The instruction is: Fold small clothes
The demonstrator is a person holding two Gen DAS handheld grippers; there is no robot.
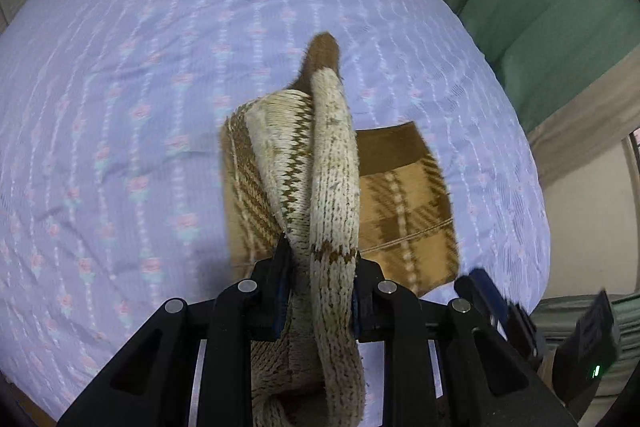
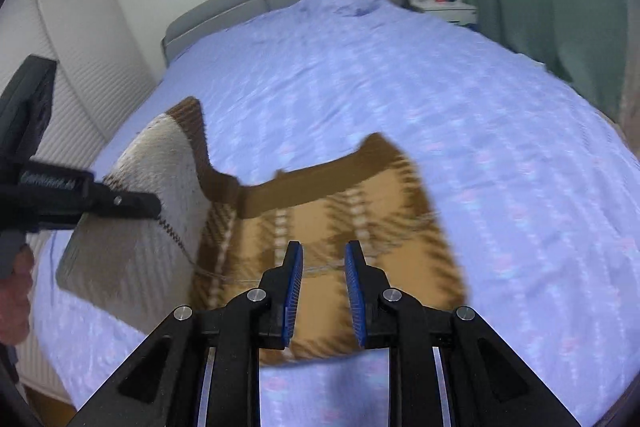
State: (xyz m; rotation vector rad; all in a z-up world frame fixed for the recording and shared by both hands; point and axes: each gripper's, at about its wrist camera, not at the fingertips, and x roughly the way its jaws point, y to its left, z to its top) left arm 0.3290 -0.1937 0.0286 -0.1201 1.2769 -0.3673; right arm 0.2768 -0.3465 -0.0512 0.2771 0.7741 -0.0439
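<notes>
A wide bed with a lilac flower-striped cover fills both frames; a brown-and-tan plaid knitted sweater lies lower centre.

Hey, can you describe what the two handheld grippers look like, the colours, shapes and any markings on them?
Both the left gripper and the right gripper are matte black plastic frames with angular triangular cut-outs, round silver pivot pins and two flat fingers faced with ribbed blue pads. From the right wrist view, the left gripper's black body carries faint blurred lettering. A small green light glows on the right gripper's body. No sleeve shows.
</notes>
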